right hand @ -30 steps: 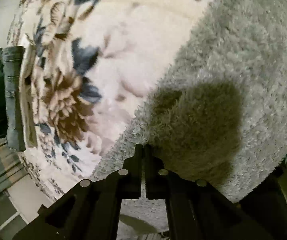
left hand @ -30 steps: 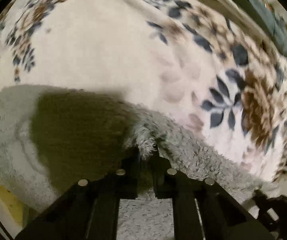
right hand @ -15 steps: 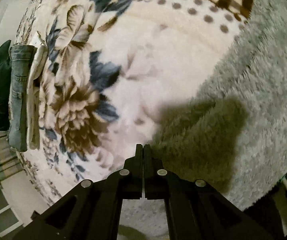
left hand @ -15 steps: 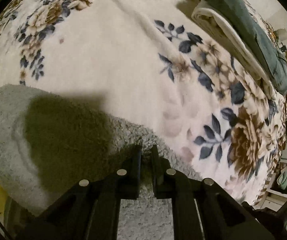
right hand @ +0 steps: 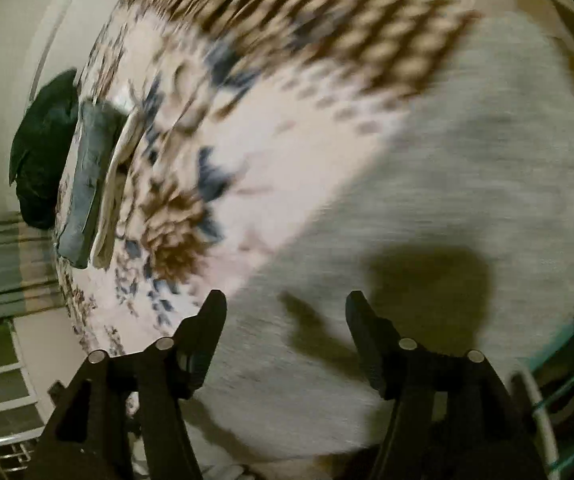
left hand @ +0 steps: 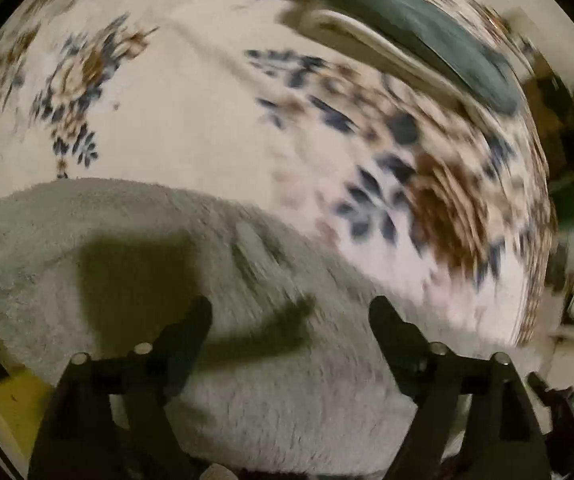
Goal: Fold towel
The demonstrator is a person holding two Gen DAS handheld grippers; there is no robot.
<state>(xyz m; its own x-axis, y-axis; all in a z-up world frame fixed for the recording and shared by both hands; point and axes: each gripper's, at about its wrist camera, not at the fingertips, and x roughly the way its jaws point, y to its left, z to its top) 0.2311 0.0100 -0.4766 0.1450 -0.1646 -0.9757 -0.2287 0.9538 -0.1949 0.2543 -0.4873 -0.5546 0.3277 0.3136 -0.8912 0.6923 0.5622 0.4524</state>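
Floral bedding [left hand: 191, 128] covered the bed, with folded clothes [left hand: 419, 36] stacked toward its far edge. On the near side lay the grey towel [left hand: 135, 240], a thick, shaggy thing that looked soft, limp and fairly light. Both the left gripper [left hand: 289, 316] and the right gripper [right hand: 285, 308] hung above it, spread wide and empty. A corner or hem looked the best place to pinch, since the pile would bunch mid-cloth.
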